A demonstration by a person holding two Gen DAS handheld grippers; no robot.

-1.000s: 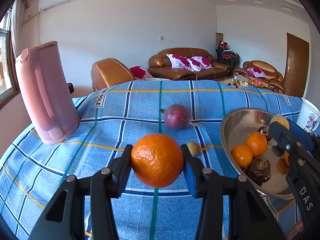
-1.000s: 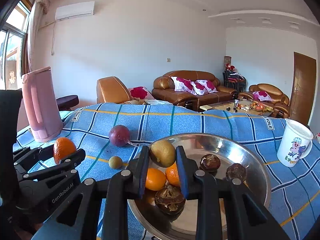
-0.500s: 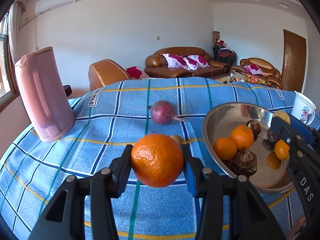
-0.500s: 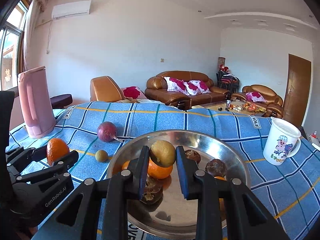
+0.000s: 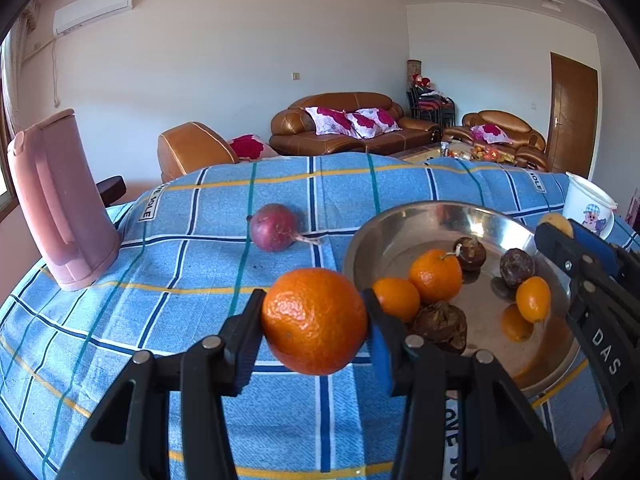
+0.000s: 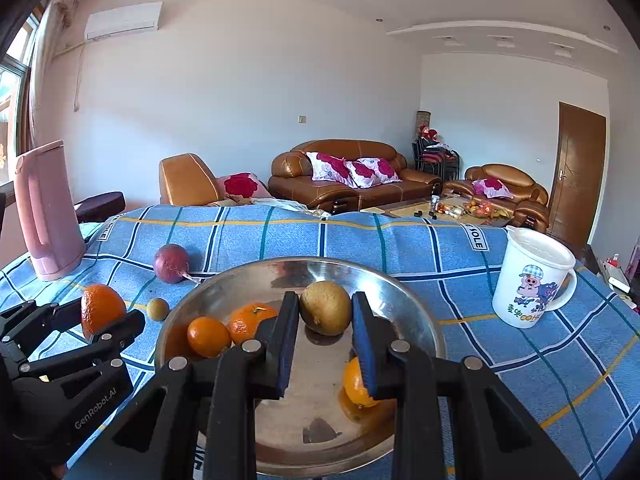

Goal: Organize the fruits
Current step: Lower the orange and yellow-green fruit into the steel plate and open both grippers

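Left wrist view: the left hand-held gripper (image 5: 316, 322) is clamped on a mandarin (image 5: 315, 320), carried in the air just beside the near-left rim of the steel bowl (image 5: 400, 220). I'd bring it fully over the rim before letting go and set it low, since that glossy curved metal will let a round fruit roll. The peel is pebbly and a bit dented. Inside the bowl sit smooth small oranges (image 5: 435, 276) and wrinkly dark brown fruits (image 5: 440, 322). A purple passion fruit (image 5: 274, 227) lies left of the bowl on the checked cloth.

Right wrist view: the right hand-held gripper (image 6: 325, 312) is pinching a dull olive-brown oval fruit (image 6: 326, 308) above the bowl's middle. Lower it into the bare patch. A tiny green fruit (image 6: 157, 309) sits just left of the bowl.
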